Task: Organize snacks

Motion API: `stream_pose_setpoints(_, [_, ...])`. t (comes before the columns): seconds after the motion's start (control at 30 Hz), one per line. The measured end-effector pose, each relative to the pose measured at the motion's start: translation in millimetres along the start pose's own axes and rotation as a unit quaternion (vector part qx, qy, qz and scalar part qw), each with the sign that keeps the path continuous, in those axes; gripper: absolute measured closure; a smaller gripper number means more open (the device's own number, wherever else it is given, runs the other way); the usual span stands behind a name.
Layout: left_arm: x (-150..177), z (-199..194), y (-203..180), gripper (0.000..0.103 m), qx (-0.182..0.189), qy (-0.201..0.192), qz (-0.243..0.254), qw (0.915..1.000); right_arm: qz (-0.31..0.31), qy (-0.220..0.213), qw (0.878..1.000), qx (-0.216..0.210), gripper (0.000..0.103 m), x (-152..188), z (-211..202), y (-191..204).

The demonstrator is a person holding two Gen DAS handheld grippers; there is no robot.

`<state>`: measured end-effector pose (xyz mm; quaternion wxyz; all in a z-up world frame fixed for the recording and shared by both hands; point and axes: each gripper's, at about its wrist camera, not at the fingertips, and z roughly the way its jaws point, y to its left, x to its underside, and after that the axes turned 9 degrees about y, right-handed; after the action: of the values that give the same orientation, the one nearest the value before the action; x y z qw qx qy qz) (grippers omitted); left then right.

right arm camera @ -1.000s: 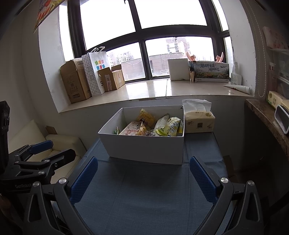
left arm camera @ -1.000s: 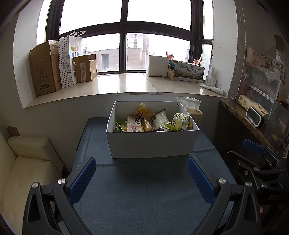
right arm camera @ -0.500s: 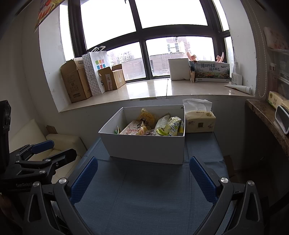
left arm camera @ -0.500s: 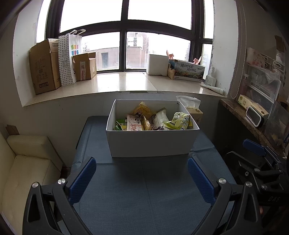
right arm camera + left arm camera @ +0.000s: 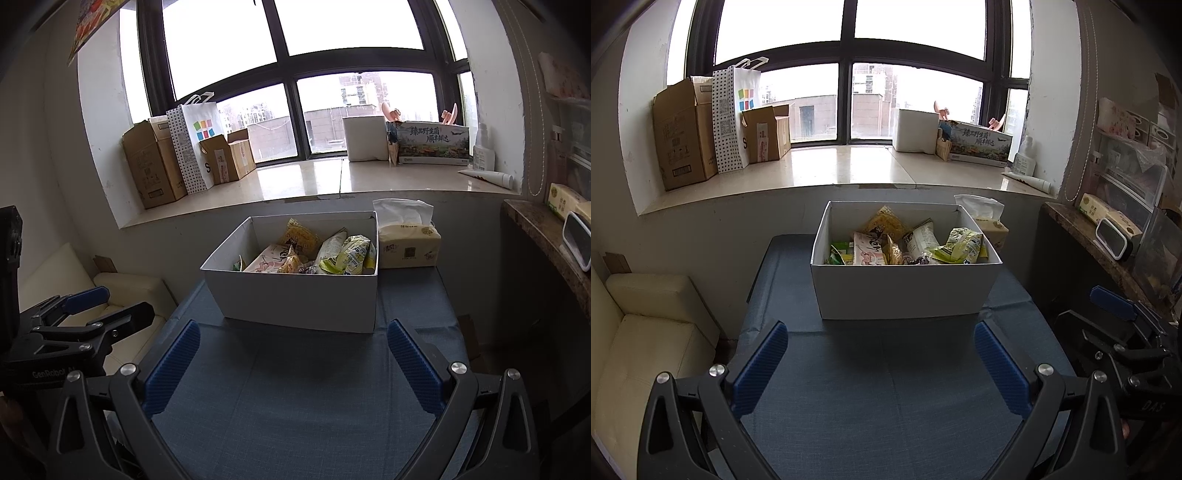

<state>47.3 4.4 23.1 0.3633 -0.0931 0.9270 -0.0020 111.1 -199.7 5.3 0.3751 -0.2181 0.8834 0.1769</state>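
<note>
A white cardboard box (image 5: 905, 291) (image 5: 295, 295) stands on the blue-covered table (image 5: 886, 387) (image 5: 303, 387), filled with several snack packets (image 5: 916, 247) (image 5: 332, 254), among them a green-yellow bag (image 5: 962, 243) and a pink-white pack (image 5: 870, 251). My left gripper (image 5: 881, 354) is open and empty, held back from the box's near wall. My right gripper (image 5: 293, 352) is likewise open with nothing between its fingers. Each gripper shows at the edge of the other's view: the right one (image 5: 1115, 332), the left one (image 5: 77, 314).
A tissue box (image 5: 408, 245) (image 5: 990, 225) sits just right of the snack box. Behind is a window sill (image 5: 849, 170) with cardboard boxes (image 5: 683, 133) and a dotted paper bag (image 5: 733, 118). A cream sofa (image 5: 646, 332) is at left, a stone shelf (image 5: 1089, 236) at right.
Both views have shifted only slightly; the box appears a touch lower and closer. Both grippers stay open and empty.
</note>
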Motion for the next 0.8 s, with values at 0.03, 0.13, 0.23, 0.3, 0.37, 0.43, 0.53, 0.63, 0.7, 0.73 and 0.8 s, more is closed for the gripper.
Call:
stream_pose_setpoints(0.03, [0.1, 0.1, -0.2, 0.0, 0.001, 0.0, 0.0, 1.0, -0.001, 0.001, 1.0, 0.0, 0.0, -0.4, 0.0, 0.0])
stream_pose_setpoints(0.13, [0.3, 0.3, -0.4, 0.0, 0.0, 0.0, 0.0, 1.0, 0.001, 0.002, 1.0, 0.0, 0.0, -0.1, 0.8, -0.3])
stream_pose_setpoints(0.23, [0.8, 0.3, -0.1, 0.0, 0.001, 0.001, 0.0, 1.0, 0.003, 0.003, 1.0, 0.0, 0.0, -0.3, 1.3, -1.0])
stream_pose_setpoints(0.3, [0.6, 0.3, 0.0, 0.0, 0.001, 0.001, 0.0, 1.0, 0.004, 0.004, 1.0, 0.0, 0.0, -0.5, 1.3, -1.2])
stream_pose_setpoints(0.37, [1.0, 0.1, -0.1, 0.0, 0.003, 0.0, 0.0, 1.0, 0.003, 0.003, 1.0, 0.0, 0.0, -0.5, 1.3, -1.3])
stream_pose_setpoints(0.43, [1.5, -0.3, -0.8, 0.0, 0.007, 0.0, 0.001, 1.0, 0.002, 0.003, 1.0, 0.0, 0.0, -0.7, 1.7, -1.2])
stream_pose_setpoints(0.53, [2.2, -0.3, -3.7, 0.0, 0.005, -0.001, 0.005, 1.0, 0.002, 0.005, 1.0, 0.0, 0.0, -1.0, 2.4, -1.6])
stream_pose_setpoints(0.63, [2.5, -0.5, -5.2, 0.0, 0.008, -0.001, 0.008, 0.9999, 0.002, 0.005, 1.0, 0.001, 0.0, -0.8, 2.4, -1.4])
stream_pose_setpoints(0.7, [2.4, -0.5, -7.8, 0.0, 0.008, -0.001, 0.008, 0.9999, 0.003, 0.005, 1.0, 0.001, 0.0, -0.7, 2.6, -1.7])
stream_pose_setpoints(0.73, [2.5, -0.4, -8.1, 0.0, 0.007, -0.002, 0.009, 0.9999, 0.003, 0.006, 1.0, 0.001, 0.0, -0.5, 2.6, -1.5])
stream_pose_setpoints(0.8, [3.0, -0.6, -8.1, 0.0, 0.006, -0.004, 0.009, 0.9999, 0.003, 0.007, 1.0, 0.0, 0.0, -0.4, 3.2, -1.8])
